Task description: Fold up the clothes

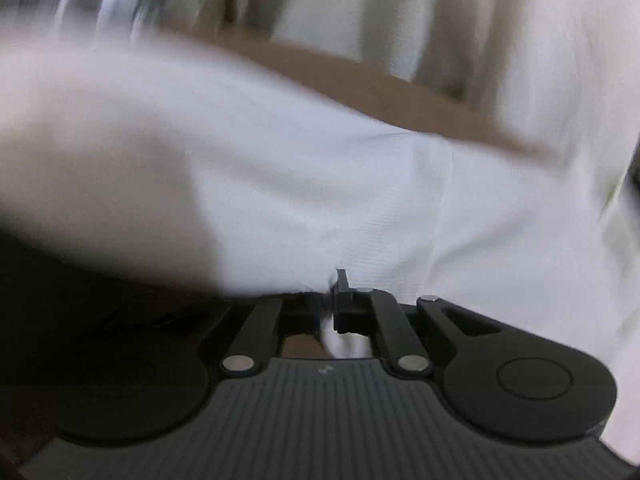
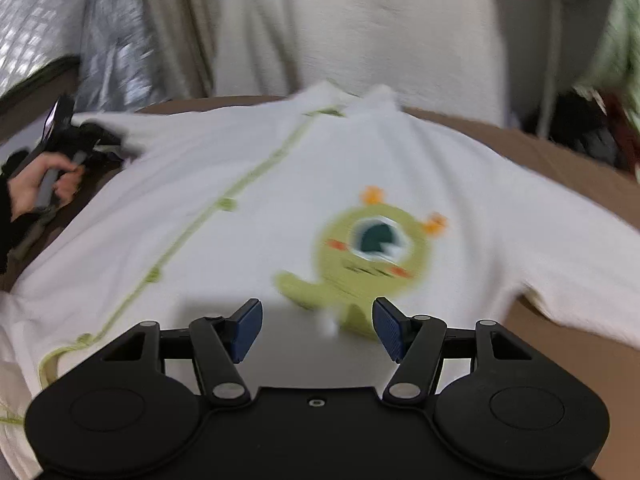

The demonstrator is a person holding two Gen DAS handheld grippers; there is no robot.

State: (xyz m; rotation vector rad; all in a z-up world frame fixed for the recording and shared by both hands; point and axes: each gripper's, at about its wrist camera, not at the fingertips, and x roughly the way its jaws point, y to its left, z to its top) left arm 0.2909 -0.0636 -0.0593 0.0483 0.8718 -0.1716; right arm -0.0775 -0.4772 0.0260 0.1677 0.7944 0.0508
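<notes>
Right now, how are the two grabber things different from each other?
The left gripper has its jaws pinched shut on the white garment; the right gripper has its jaws wide apart, holding nothing. The left gripper's view is filled with plain white cloth; the right gripper hangs above the green monster picture, blue pads showing. Both are black, and both are at the same garment.

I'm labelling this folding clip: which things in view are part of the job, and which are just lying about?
Part of the job:
white garment with a green monster print
left gripper, shut on its cloth
right gripper, open above it
brown table

Lying about:
cream curtain
silvery quilted sheet
green cloth
</notes>
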